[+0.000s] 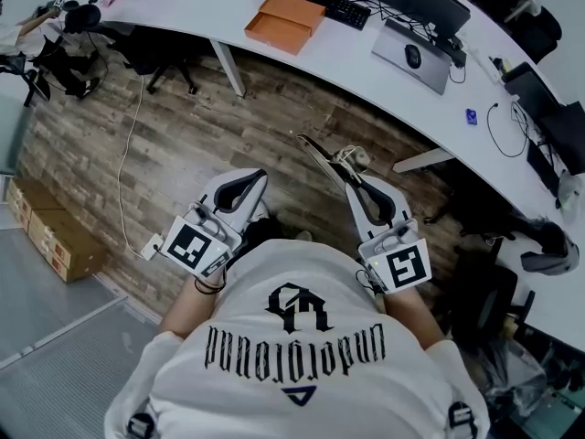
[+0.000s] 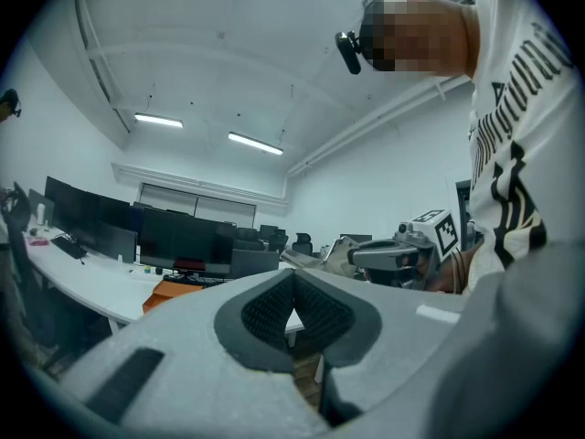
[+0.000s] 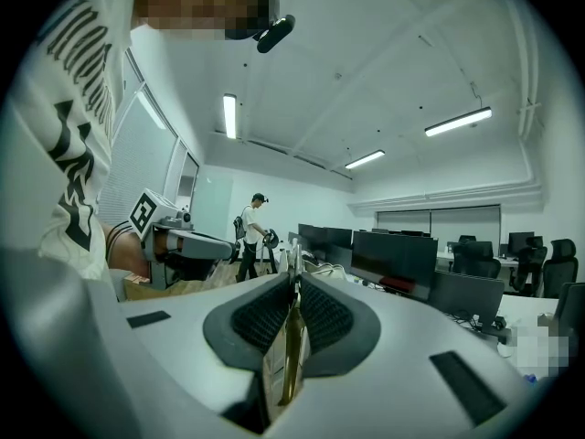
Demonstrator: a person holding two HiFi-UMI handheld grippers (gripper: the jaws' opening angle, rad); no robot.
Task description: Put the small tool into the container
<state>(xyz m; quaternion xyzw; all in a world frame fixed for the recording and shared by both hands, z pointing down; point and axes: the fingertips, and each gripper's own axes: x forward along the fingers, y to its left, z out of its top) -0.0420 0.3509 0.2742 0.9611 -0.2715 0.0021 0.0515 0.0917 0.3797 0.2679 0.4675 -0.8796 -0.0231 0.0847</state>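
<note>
Wood-plank flooring (image 1: 183,135) fills the middle of the head view. A long curved white surface (image 1: 228,16) sweeps across the top of the frame. It carries a flat orange box (image 1: 285,21), a black keyboard (image 1: 331,5) and a grey mat with a black mouse (image 1: 413,56). Brown cardboard boxes (image 1: 50,231) sit at the left edge. At lower centre the left claw (image 1: 259,177) is pressed together with nothing in it. To its right, the right claw (image 1: 350,170) pinches a thin, flat, brownish-gold small tool (image 1: 319,155). The tool pokes toward the upper left, above the floor.
</note>
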